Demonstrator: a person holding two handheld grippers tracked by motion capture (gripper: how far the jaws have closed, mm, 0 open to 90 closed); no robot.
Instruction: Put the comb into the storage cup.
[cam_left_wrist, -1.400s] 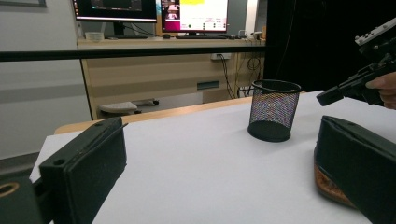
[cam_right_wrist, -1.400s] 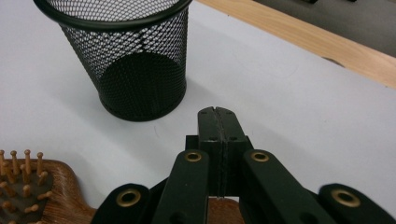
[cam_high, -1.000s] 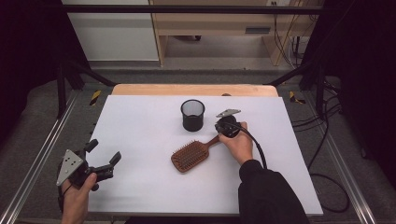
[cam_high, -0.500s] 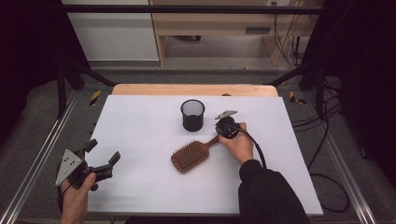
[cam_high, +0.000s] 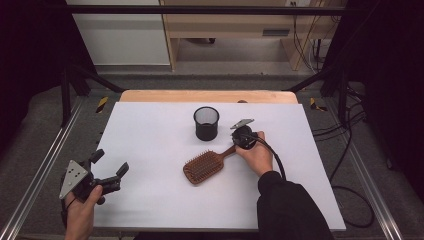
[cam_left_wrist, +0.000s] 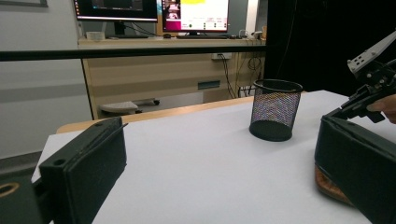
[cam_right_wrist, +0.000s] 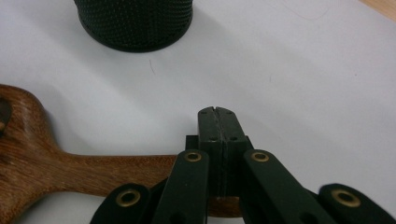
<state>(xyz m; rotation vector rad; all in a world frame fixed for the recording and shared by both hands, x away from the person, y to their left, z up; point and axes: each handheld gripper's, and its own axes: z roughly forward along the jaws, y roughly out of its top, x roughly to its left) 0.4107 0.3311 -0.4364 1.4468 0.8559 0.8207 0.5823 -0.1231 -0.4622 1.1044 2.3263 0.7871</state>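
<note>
Wooden hairbrush (cam_high: 204, 167) lies mid-table on my white sheet (cam_high: 150, 135), its long axis diagonal: head toward me and left, handle toward the mesh cup (cam_high: 206, 123). My right gripper (cam_high: 239, 140) sits pinched together over the handle end; my left gripper (cam_high: 107, 170) rests spread wide, well apart.

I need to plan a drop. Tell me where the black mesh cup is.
In the high view, the black mesh cup stands upright at the table's far centre, just beyond the brown wooden hairbrush and left of the right tool.

Hairbrush (cam_right_wrist: 56, 172) handle end under claw (cam_right_wrist: 218, 126)
</note>
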